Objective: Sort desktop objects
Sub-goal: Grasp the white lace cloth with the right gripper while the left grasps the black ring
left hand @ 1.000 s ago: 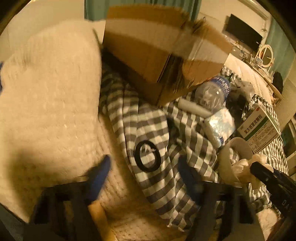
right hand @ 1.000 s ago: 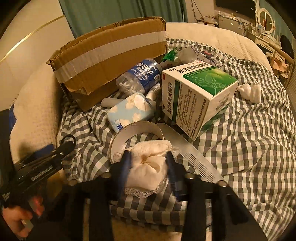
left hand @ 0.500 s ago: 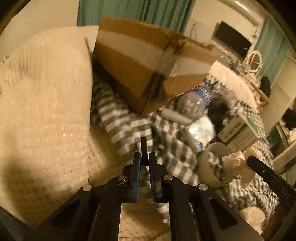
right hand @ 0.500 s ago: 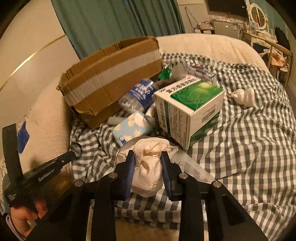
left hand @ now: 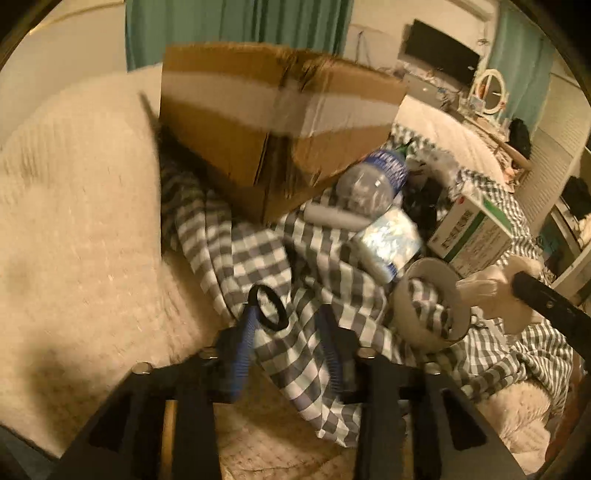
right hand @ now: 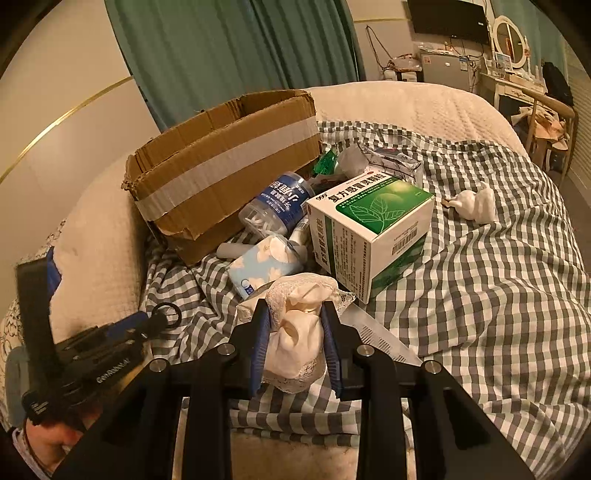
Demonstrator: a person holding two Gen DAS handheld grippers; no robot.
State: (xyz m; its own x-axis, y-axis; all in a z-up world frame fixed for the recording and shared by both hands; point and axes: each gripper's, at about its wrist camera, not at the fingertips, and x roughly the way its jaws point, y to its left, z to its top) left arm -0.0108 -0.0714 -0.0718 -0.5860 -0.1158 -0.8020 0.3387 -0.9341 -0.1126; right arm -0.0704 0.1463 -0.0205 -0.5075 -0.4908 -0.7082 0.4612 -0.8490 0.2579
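The cardboard box (right hand: pixel 225 173) lies at eleven o'clock of the right gripper (right hand: pixel 295 347), which pinches a cream lace cloth bundle (right hand: pixel 295 332), while the left gripper (left hand: pixel 288 332) gapes wide, a black ring (left hand: pixel 267 308) hooked on one finger and liable to slip off.

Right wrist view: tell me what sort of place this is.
Most likely a bedroom. The clutter lies on a checked sheet over a quilted bed, with a wall TV and a round vanity mirror behind.
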